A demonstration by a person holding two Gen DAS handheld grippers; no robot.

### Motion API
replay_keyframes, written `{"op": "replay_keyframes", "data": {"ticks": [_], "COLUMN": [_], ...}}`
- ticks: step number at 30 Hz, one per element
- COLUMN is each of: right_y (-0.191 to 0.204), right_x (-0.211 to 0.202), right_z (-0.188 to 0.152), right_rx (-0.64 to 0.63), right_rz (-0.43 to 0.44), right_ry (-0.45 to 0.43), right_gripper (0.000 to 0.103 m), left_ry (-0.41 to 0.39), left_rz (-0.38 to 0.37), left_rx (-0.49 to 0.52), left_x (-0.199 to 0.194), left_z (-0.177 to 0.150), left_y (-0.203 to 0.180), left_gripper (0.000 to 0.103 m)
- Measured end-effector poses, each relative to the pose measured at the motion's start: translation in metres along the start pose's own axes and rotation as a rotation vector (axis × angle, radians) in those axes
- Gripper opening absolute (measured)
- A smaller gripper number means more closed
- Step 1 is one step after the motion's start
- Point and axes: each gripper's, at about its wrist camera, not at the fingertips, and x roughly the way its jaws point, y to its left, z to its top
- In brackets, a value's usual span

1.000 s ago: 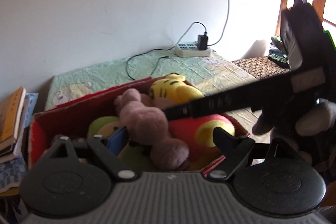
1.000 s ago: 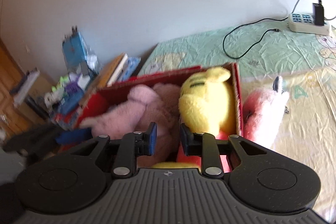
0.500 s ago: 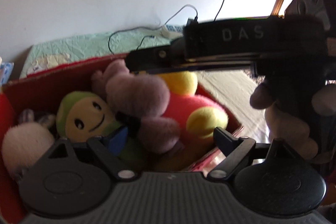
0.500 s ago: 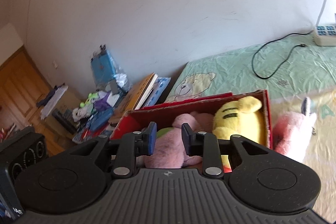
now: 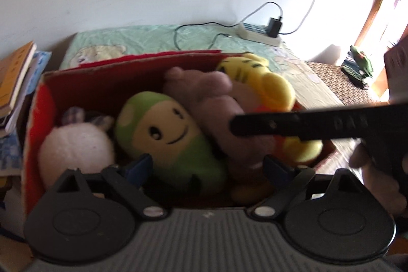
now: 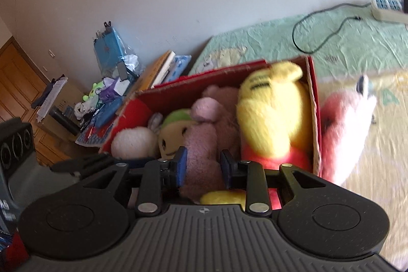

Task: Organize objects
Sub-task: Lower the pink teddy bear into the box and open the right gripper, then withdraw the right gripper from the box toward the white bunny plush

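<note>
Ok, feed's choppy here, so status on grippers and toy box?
Left gripper opening over green plush, not gripping. Right gripper shut, empty, above box. Pink plush outside box. Right gripper crosses left's view.

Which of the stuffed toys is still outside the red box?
The pink and white plush, lying on the bedsheet just right of the red box. The white, green, mauve and yellow ones all sit inside it.

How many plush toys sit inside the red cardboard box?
4 visible: white fluffy plush at the left end, green smiling plush beside it, mauve plush next, yellow-and-red plush rightmost. Others may lie underneath.
</note>
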Motion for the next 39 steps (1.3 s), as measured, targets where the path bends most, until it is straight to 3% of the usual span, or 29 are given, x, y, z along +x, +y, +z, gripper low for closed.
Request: {"op": "replay_keyframes", "data": {"ticks": [8, 20, 39], "right_y": [0.001, -0.009, -0.014], "right_x": [0.001, -0.019, -0.043], "right_z": [-0.009, -0.016, -0.028], "right_rx": [-0.01, 0.102, 0.075], "right_rz": [-0.006, 0.023, 0.05], "right_ry": [-0.005, -0.095, -0.146], "right_gripper": [0.031, 0.033, 0.034], "left_ry": [0.037, 0.09, 0.085], "left_rz": [0.088, 0.155, 0.314], "left_rx": [0.03, 0.012, -0.005], "left_x": [0.007, 0.014, 0.001], "left_z": [0.009, 0.009, 0.007], "left_y": [-0.004, -0.008, -0.034], "left_gripper": [0.096, 0.095, 0.095]}}
